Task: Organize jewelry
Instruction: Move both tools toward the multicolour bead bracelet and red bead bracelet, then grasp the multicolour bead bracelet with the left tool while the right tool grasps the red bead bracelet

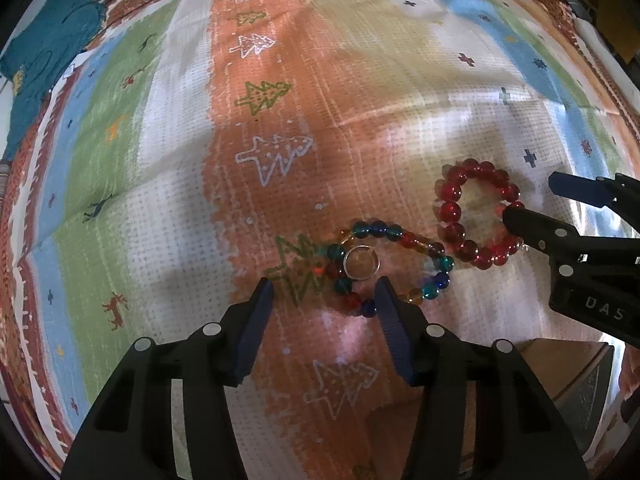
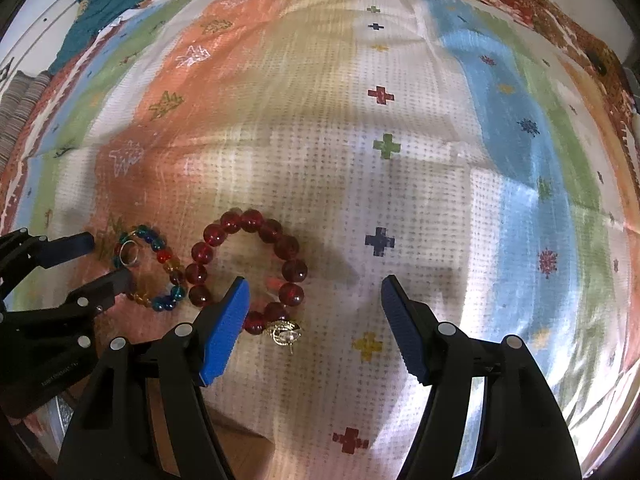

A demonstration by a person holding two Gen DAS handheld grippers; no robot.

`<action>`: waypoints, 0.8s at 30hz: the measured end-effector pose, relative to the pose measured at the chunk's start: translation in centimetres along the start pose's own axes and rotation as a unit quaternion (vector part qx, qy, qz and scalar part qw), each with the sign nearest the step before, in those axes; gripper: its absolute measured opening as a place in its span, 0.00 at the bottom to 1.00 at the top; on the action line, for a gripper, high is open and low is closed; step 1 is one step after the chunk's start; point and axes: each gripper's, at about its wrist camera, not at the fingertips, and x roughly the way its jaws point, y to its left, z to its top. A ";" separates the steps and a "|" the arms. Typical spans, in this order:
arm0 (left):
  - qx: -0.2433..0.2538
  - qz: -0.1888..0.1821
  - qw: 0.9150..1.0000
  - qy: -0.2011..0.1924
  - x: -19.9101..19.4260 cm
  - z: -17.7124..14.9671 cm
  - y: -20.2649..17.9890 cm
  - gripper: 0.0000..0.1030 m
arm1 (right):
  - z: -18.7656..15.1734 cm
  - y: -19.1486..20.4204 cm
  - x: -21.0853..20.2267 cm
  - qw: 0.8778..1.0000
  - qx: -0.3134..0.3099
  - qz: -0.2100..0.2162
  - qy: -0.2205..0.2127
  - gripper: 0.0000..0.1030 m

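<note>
1. Here, left gripper [image 1: 324,294], fingers half-open and empty, straddles the ring [image 1: 361,264] on the multicoloured bracelet [image 1: 390,266].
2. Right gripper [image 2: 314,304], wide and empty, hovers at the red bracelet [image 2: 248,272] on the patterned cloth [image 2: 400,160].
3. Next: lower, then pinch.

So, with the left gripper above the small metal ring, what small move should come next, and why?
Probably lower the left gripper a little further, keeping it centred on the small silver metal ring, before closing. The ring lies on one end of the multicoloured glass-bead bracelet, just beyond the open fingertips, so closing now would likely miss it or catch beads instead.
</note>
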 end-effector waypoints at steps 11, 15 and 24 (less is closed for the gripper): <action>0.026 0.020 0.999 0.001 0.3 -0.3 -1.1 0.18 | 0.2 0.5 1.1 1.000 -0.018 -0.018 0.001 0.41; 0.020 0.016 1.000 0.000 0.3 -0.4 -0.5 0.09 | 0.1 0.3 1.0 1.000 -0.017 -0.010 0.000 0.19; -0.005 0.013 1.000 -0.018 -1.6 0.1 1.7 0.09 | 0.1 0.0 -0.5 1.000 -0.013 0.004 -0.023 0.14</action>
